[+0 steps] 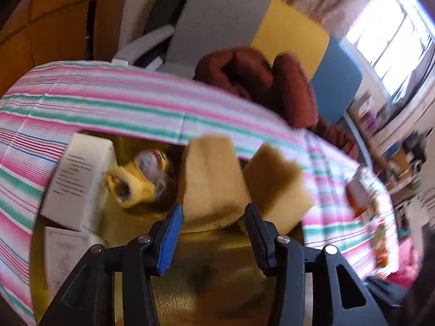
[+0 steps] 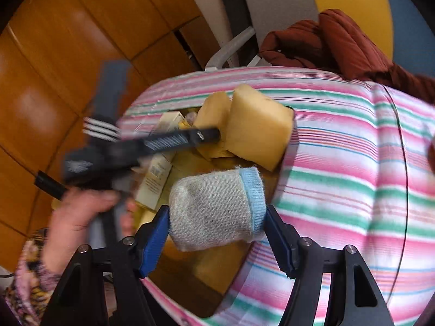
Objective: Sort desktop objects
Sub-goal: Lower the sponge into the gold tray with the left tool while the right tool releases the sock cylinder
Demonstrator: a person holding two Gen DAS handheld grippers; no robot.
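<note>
left hand-held gripper [image 1: 212, 217] | sponge [image 1: 210, 179] is held over bin [image 1: 206, 271] | right hand-held gripper [image 2: 217, 225] | sock [image 2: 214, 209] is clamped above bin

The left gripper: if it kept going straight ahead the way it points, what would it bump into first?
Most likely the yellow sponge, which already sits between the fingers of the left gripper. Depth is blurry here.
</note>
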